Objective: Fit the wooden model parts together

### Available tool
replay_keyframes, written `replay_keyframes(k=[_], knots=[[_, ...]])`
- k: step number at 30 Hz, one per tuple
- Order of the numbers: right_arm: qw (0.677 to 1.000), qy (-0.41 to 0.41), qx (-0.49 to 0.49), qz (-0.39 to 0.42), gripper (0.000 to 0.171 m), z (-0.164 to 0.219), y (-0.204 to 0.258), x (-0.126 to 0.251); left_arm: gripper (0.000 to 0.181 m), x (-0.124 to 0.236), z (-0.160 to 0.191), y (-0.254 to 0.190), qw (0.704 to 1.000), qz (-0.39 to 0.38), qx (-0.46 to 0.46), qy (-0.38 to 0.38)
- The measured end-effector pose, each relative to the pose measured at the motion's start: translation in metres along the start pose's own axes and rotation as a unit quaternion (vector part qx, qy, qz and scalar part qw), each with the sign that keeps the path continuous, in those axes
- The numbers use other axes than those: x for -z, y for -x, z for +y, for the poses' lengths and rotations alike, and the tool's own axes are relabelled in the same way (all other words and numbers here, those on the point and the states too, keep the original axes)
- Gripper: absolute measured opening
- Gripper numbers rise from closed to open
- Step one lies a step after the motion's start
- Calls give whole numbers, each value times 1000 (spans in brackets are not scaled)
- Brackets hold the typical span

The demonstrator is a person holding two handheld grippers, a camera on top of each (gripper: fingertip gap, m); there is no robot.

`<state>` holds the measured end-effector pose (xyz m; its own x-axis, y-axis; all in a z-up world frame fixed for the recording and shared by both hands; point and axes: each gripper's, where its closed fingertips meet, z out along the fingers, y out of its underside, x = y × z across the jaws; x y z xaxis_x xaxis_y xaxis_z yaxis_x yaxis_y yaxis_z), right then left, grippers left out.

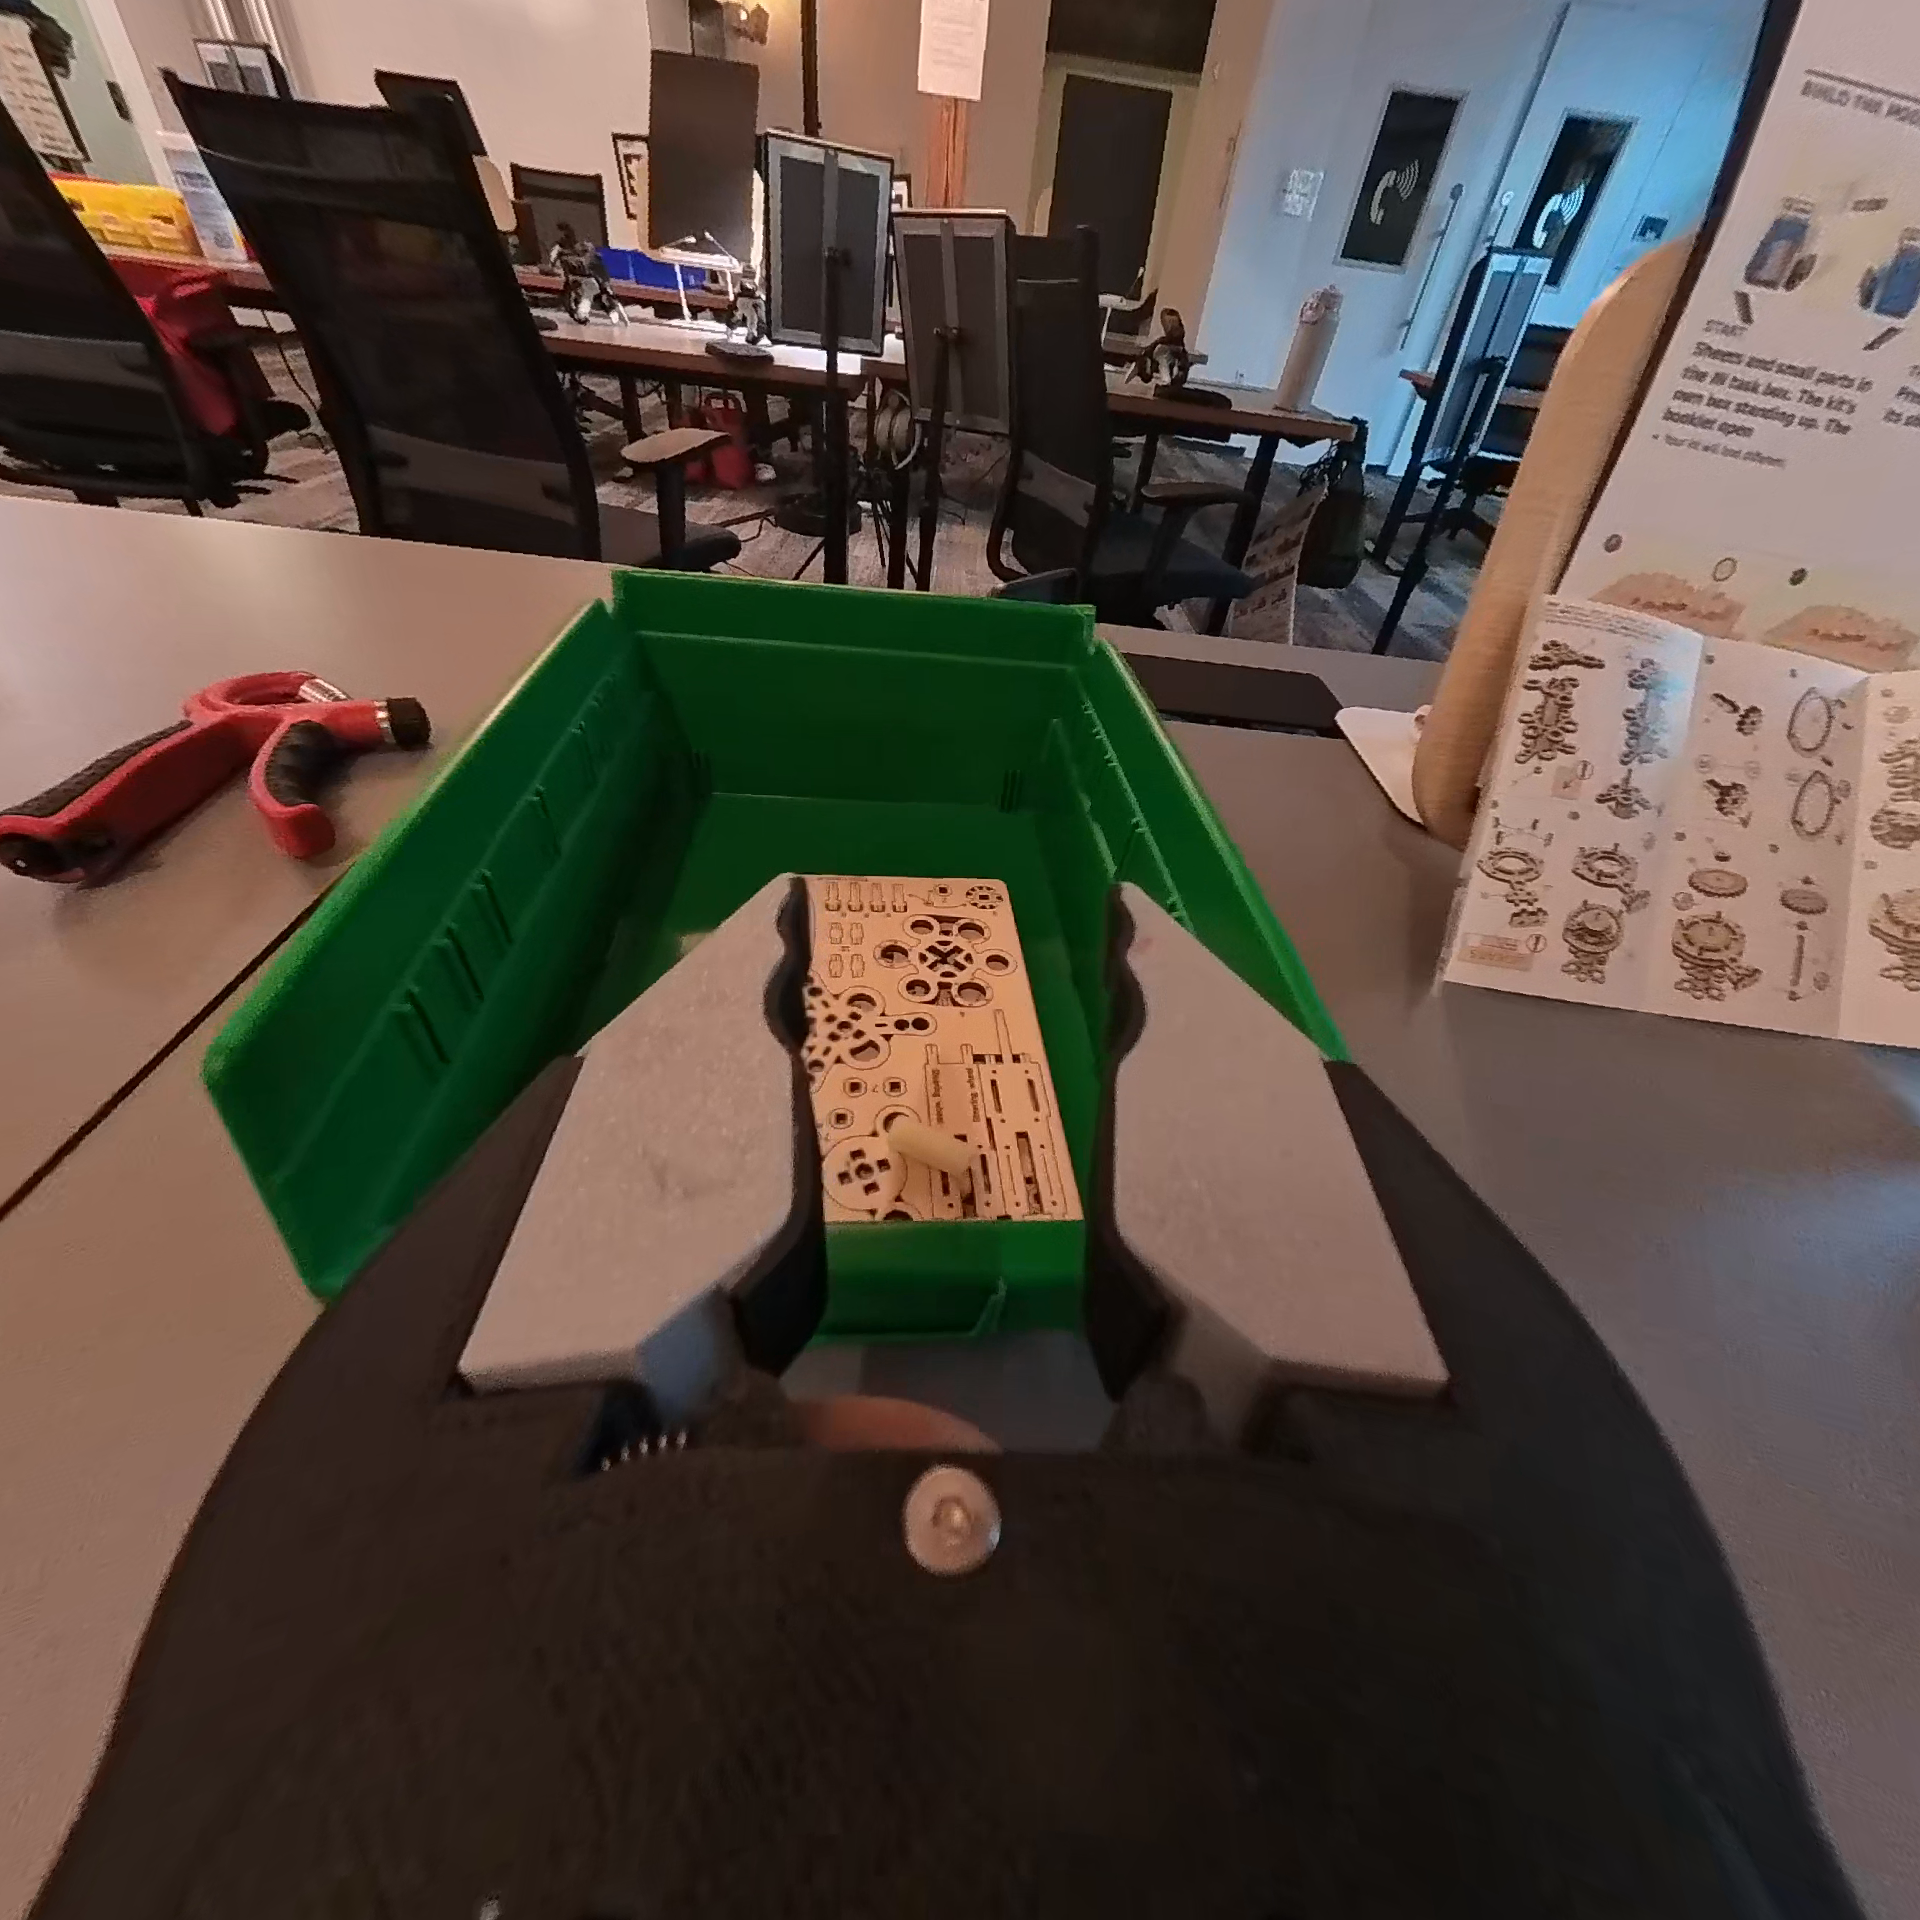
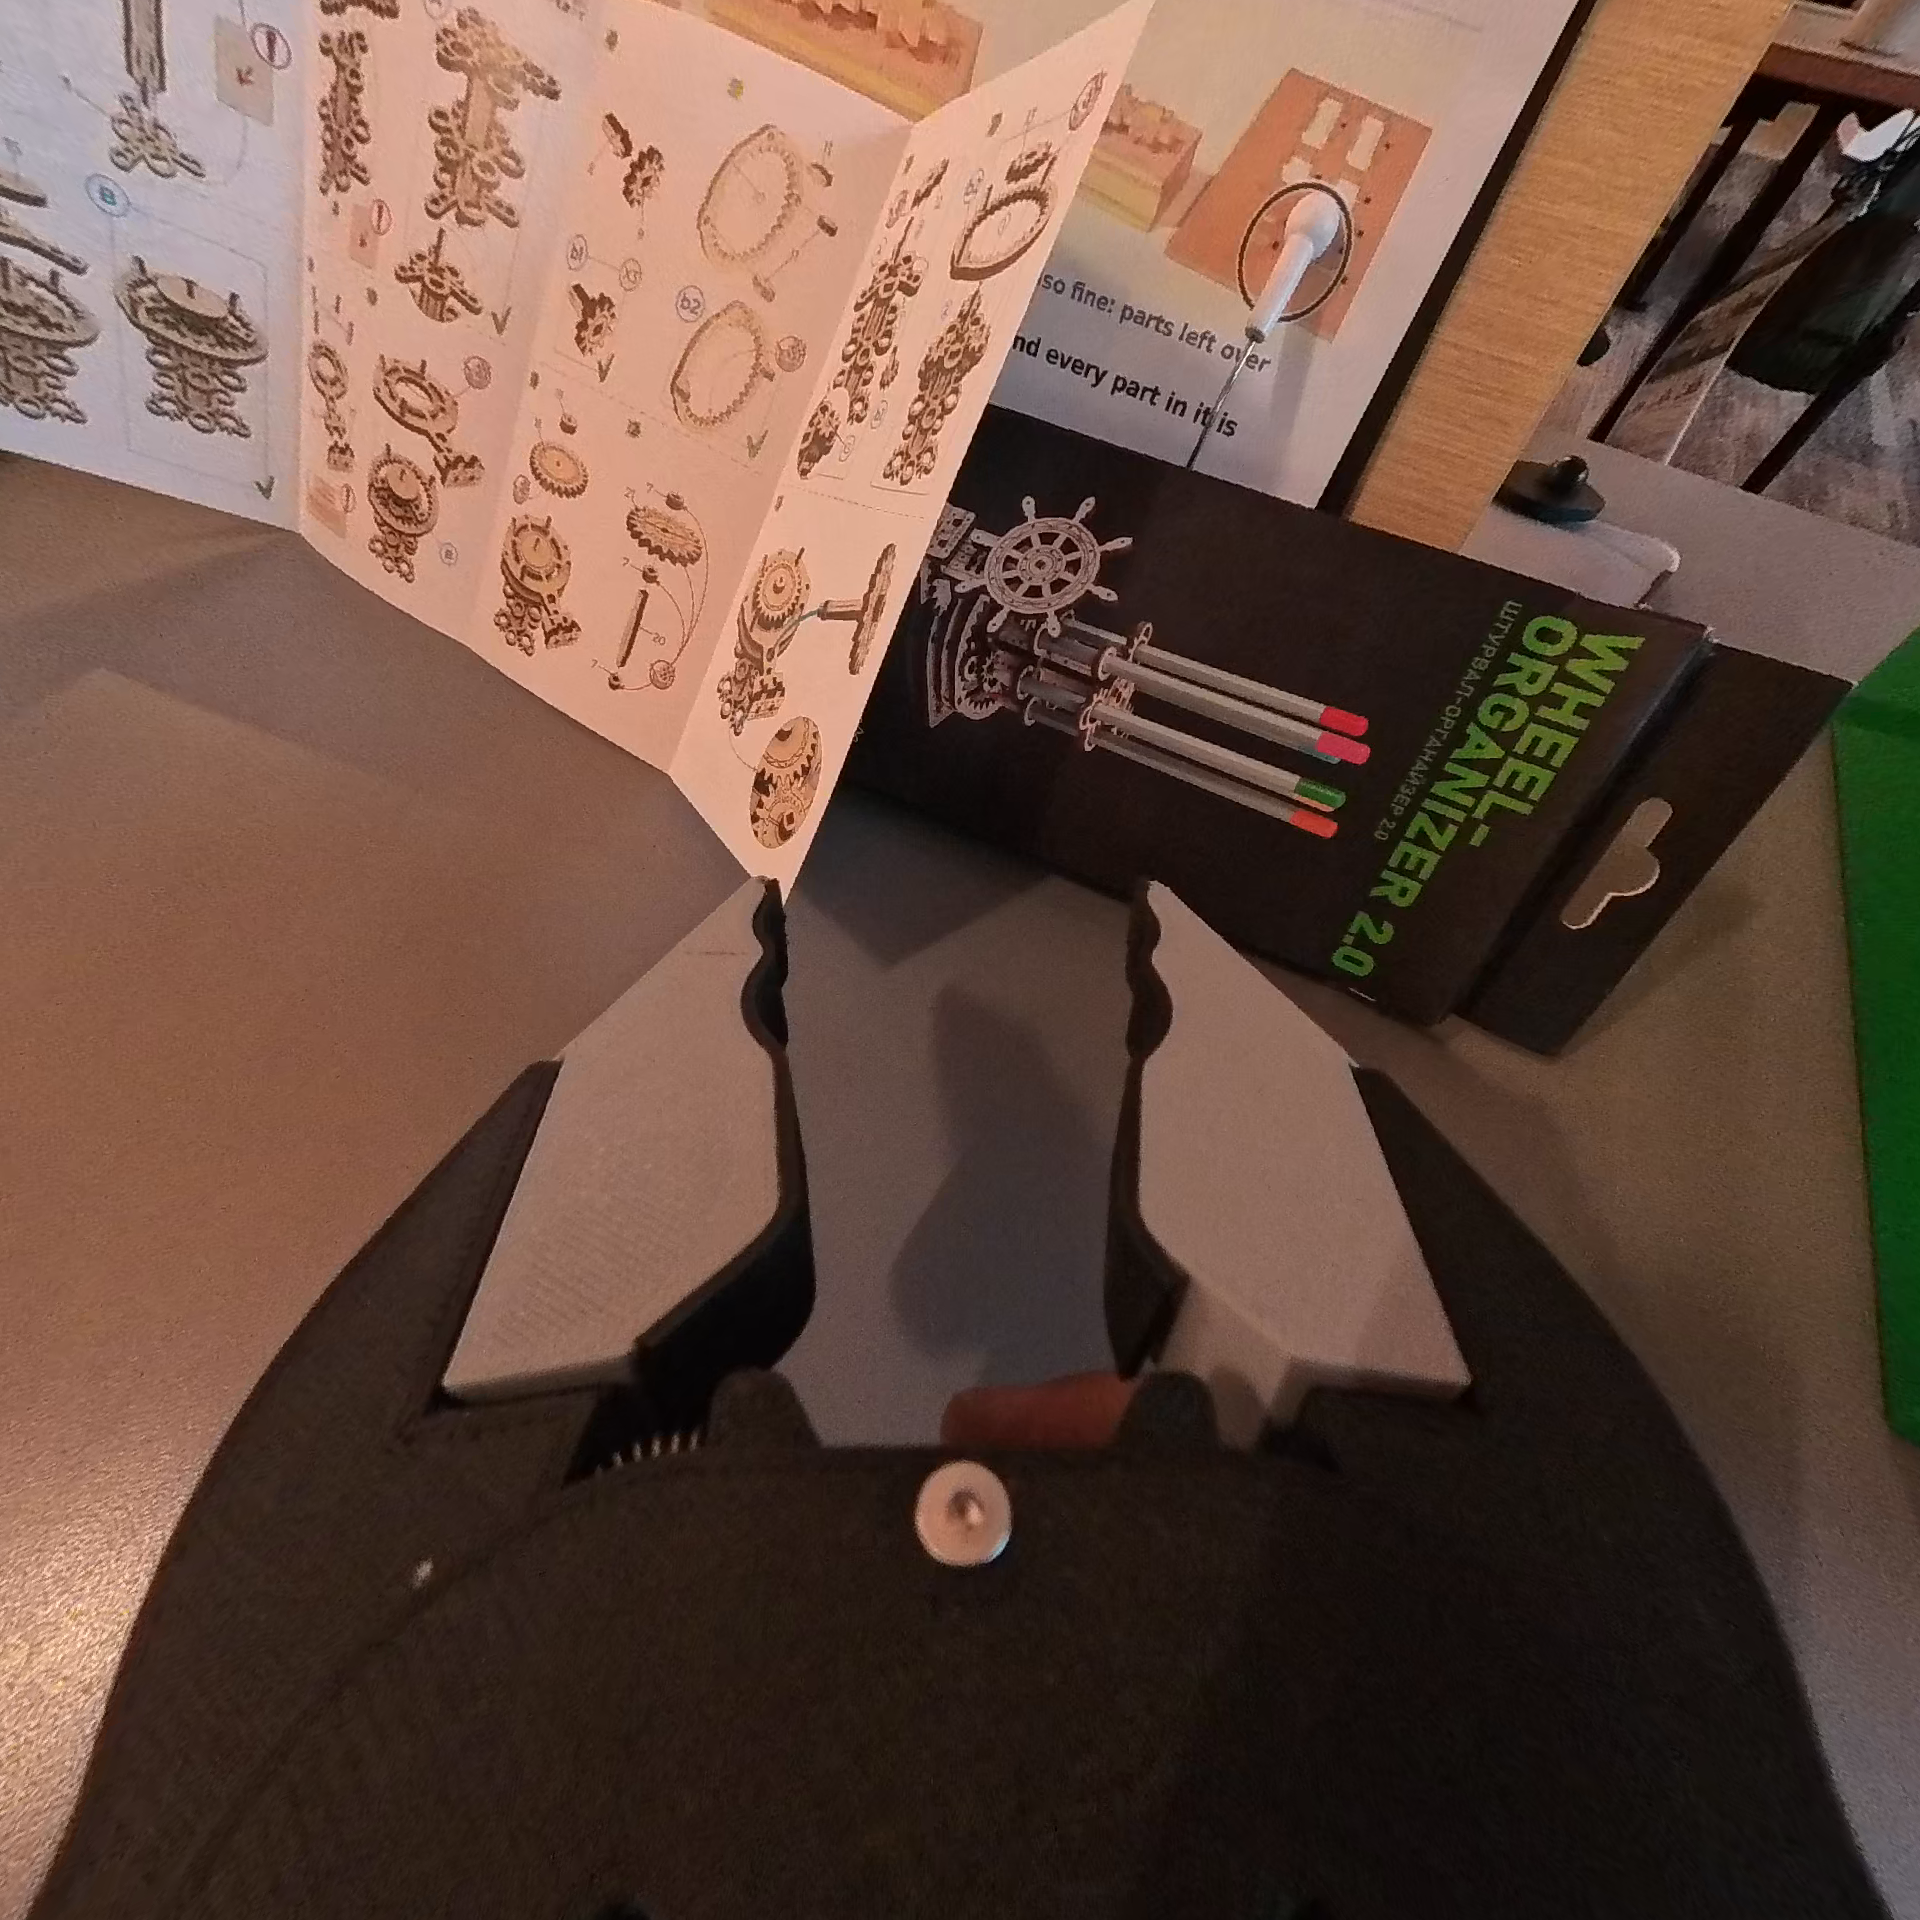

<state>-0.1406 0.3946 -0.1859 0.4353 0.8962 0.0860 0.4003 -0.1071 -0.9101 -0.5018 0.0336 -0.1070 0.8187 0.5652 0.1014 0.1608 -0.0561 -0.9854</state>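
Observation:
A laser-cut wooden parts sheet (image 1: 966, 997) lies flat on the floor of a green plastic bin (image 1: 436, 935). A small pale peg-like piece (image 1: 932, 1151) rests on the sheet near its front end. My left gripper (image 1: 951, 914) is open and empty, held over the bin's front with the sheet showing between its fingers. My right gripper (image 2: 956, 904) is open and empty, low over the grey table, facing the folded instruction leaflet (image 2: 582, 343) and the black kit box (image 2: 1299, 727). Its left fingertip is close to the leaflet's lower corner.
A red and black hand tool (image 1: 208, 758) lies on the table left of the bin. The leaflet (image 1: 1683, 831) stands right of the bin in front of a printed board (image 1: 1766, 312). The bin's green edge (image 2: 1881, 1039) shows at the right. Chairs and desks stand behind. Some 50 centimetres of space lies between my two pairs of fingers. The small pale peg-like piece (image 1: 932, 1151) is about 11 centimetres from my left fingertips and 50 centimetres from my right.

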Motion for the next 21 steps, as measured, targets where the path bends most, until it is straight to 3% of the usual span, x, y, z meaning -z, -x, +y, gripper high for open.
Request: replay_keyframes(k=[6,12,21], knots=[[1000,0,0,0,63,0,0,0,54,7,-5,16,1000,-15,11,-6],[1000,0,2,0,63,0,1,0,57,30,-19,61,997,-68,35,-30],[1000,0,11,-4,63,0,7,0,55,35,-13,71,997,-43,68,-14]])
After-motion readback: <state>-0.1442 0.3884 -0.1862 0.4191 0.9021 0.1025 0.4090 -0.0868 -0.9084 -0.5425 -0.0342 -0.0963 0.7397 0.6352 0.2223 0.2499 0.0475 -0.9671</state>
